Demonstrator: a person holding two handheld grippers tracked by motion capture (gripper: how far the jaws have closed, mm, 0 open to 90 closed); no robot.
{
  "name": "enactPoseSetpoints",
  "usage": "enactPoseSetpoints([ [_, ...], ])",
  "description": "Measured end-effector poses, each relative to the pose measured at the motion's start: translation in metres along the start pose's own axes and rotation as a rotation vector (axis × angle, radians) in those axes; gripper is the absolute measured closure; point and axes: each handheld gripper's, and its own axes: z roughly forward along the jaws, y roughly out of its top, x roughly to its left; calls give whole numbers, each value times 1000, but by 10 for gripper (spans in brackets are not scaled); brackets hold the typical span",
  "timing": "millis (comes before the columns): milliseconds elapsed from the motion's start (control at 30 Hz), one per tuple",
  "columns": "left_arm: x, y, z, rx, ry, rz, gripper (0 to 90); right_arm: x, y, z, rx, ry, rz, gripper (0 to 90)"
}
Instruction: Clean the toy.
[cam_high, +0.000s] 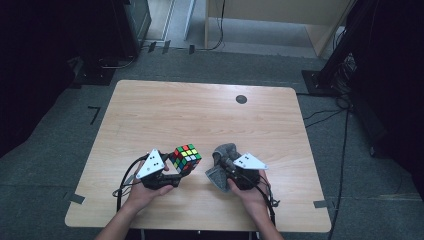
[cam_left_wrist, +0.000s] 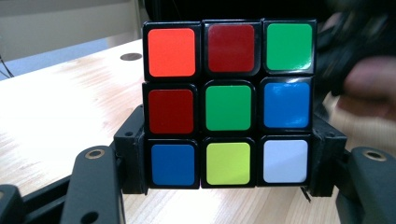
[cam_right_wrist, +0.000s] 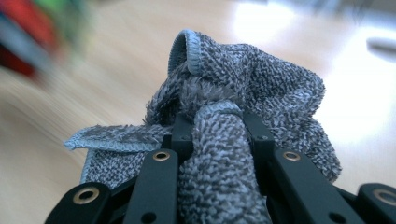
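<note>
Glossy plastic puzzle cube (cam_left_wrist: 228, 107), fuzzy grey terry cloth (cam_right_wrist: 243, 121), matt pale wood-grain table (cam_high: 200, 115)

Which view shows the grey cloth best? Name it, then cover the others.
The right gripper view: the grey cloth sits close up, bunched and pinched between the right tongs. The high view shows it small, hanging beside the cube.

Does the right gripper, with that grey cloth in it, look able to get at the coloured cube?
Probably yes. The cube sits clamped in the left gripper, close beside the right gripper, which is shut on the grey cloth. Bare table lies between them.
</note>
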Motion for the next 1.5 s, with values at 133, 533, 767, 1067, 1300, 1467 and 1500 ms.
enactPoseSetpoints([
  [133, -9, 0, 6, 32, -16, 49, 342, 8, 24, -34, -185, 134, 11, 721],
  [533, -34, 6, 7, 10, -118, 152, 344, 35, 36, -36, -216, 320, 41, 705],
  [767, -31, 5, 8, 31, -94, 150, 344, 18, 33, -35, -176, 255, 106, 700],
  [1067, -31, 8, 4, -1, -123, 141, 344, 35, 38, -36, -206, 312, 57, 689],
  [1300, -27, 6, 6, 9, -77, 139, 344, 22, 38, -38, -196, 262, 111, 697],
  [1467, -33, 8, 6, 4, -87, 150, 344, 43, 43, -40, -214, 329, 44, 692],
  [1500, -33, 8, 5, 2, -80, 154, 344, 44, 43, -39, -216, 330, 51, 692],
])
